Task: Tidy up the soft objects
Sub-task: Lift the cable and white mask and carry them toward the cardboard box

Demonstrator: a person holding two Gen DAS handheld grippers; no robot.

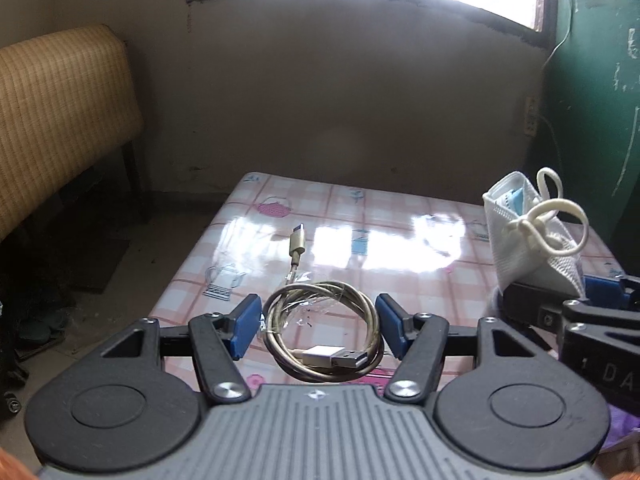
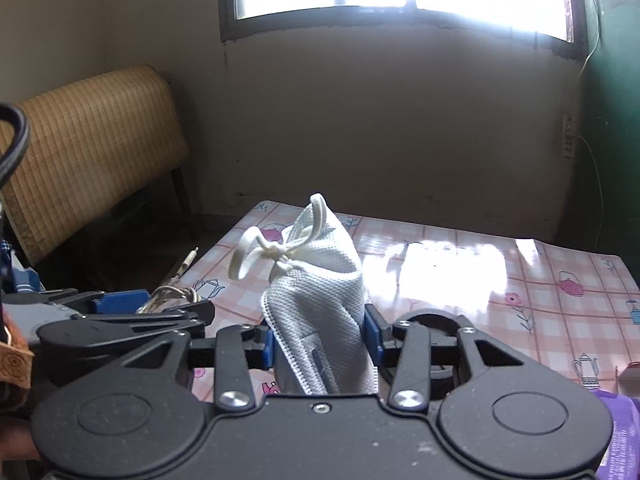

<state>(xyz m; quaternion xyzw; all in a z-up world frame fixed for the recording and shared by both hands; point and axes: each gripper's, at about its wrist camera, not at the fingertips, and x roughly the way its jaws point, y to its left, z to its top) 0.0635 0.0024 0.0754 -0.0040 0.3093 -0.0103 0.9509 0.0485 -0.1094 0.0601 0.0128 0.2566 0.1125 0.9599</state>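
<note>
My left gripper (image 1: pixel 318 320) is shut on a coiled beige USB cable (image 1: pixel 320 332), held above the table, its blue pads pressing the coil's two sides. One plug hangs at the front and the other end sticks out ahead. To its right, my right gripper (image 1: pixel 560 290) is shut on a folded white face mask (image 1: pixel 520 240) with looped ear straps. In the right wrist view the mask (image 2: pixel 324 292) stands upright between the blue pads of the right gripper (image 2: pixel 318 338). The left gripper (image 2: pixel 160 306) with the cable (image 2: pixel 170 296) shows at the left.
Below both grippers is a table under a glossy pink checked cloth (image 1: pixel 400 220) with teapot prints (image 2: pixel 520 280). A woven-backed seat (image 1: pixel 60 112) stands left of it on the floor. A green wall (image 1: pixel 592 100) rises at the right. A purple thing (image 2: pixel 624 440) lies at the near right corner.
</note>
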